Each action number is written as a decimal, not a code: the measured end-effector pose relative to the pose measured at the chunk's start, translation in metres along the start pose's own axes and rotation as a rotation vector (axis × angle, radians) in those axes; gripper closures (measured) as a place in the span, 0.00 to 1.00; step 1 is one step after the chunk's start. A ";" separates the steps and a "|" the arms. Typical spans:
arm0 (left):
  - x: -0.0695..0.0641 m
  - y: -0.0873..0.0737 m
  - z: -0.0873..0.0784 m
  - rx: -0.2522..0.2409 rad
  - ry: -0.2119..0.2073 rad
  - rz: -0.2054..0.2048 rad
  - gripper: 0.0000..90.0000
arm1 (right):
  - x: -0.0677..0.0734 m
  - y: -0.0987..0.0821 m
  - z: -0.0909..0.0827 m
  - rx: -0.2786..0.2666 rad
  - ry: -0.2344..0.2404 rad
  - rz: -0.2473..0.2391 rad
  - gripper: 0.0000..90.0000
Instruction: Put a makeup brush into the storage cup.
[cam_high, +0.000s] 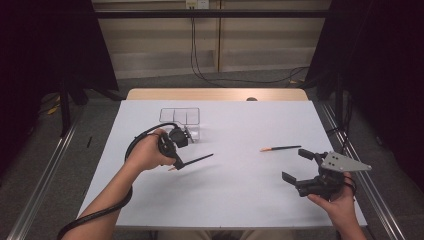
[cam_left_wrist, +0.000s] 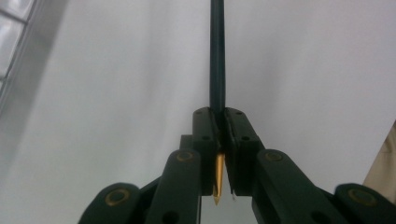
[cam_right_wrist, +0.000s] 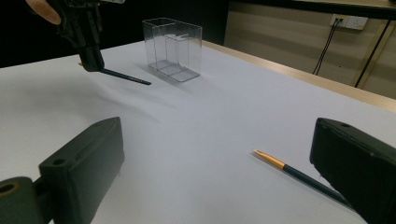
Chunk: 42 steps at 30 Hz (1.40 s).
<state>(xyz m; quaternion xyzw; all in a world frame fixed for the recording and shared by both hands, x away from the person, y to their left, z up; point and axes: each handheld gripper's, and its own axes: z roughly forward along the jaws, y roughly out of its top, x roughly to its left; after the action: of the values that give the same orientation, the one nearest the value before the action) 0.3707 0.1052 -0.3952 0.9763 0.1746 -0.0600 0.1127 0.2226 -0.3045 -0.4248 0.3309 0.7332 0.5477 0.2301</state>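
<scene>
The pencil (cam_high: 194, 161) is pinched near its sharpened end by the left gripper (cam_high: 177, 161), lifted over the left half of the surface (cam_high: 240, 200), just in front of the clear box (cam_high: 181, 118). Its long shaft sticks out past the jaws, so it could swivel in that short grip and miss a compartment. The right gripper (cam_high: 296, 167) is spread wide near the right edge, beside a second pencil (cam_high: 280, 148) lying flat.

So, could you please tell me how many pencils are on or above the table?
2: one pencil clamped in the left hand-held gripper, another pencil lying on the table near the right hand-held gripper.
</scene>
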 end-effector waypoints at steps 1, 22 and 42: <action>-0.001 0.002 0.000 0.001 0.001 0.012 0.93 | 0.000 0.000 0.000 0.000 0.000 0.000 0.03; -0.019 0.025 0.007 -0.017 -0.016 0.099 0.93 | 0.001 -0.001 0.012 0.065 0.047 0.022 0.03; -0.027 0.042 0.010 -0.009 -0.042 0.154 0.93 | 0.003 0.022 0.054 0.274 0.173 -0.058 0.05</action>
<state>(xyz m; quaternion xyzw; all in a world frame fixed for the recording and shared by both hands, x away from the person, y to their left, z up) 0.3598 0.0558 -0.3922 0.9849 0.0969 -0.0707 0.1252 0.2633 -0.2634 -0.4195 0.2894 0.8272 0.4625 0.1345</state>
